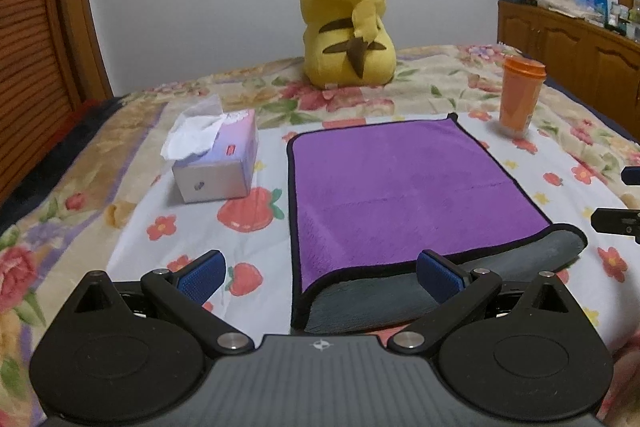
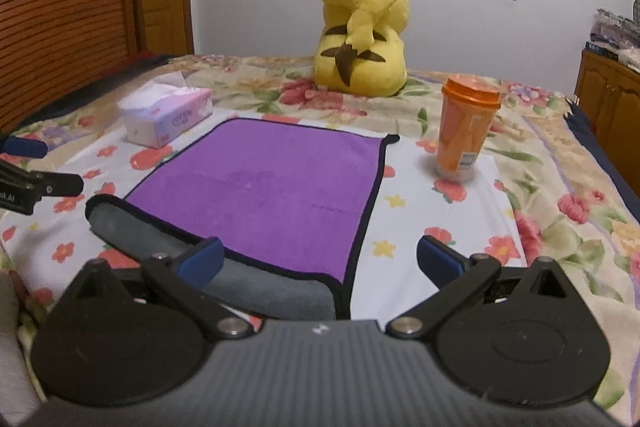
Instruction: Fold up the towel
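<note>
The left hand-held gripper (image 1: 320,277) and the right hand-held gripper (image 2: 320,261) both hang released over the near edge of the purple towel (image 1: 396,187), which lies on the bed (image 1: 132,227) with grey underside showing. Grabbing one layer only would likely skew the fold; the orange cup (image 2: 464,131) beside it could tip.

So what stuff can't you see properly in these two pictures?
- The Pikachu plush: its face, in both views; it sits with its back to the cameras.
- The towel: its near edge, in both views, goes behind the right gripper or left gripper.
- The orange cup: the label print, right wrist view, is too small.
- The cabinet top: the items on it, left wrist view, are small and blurred.
</note>
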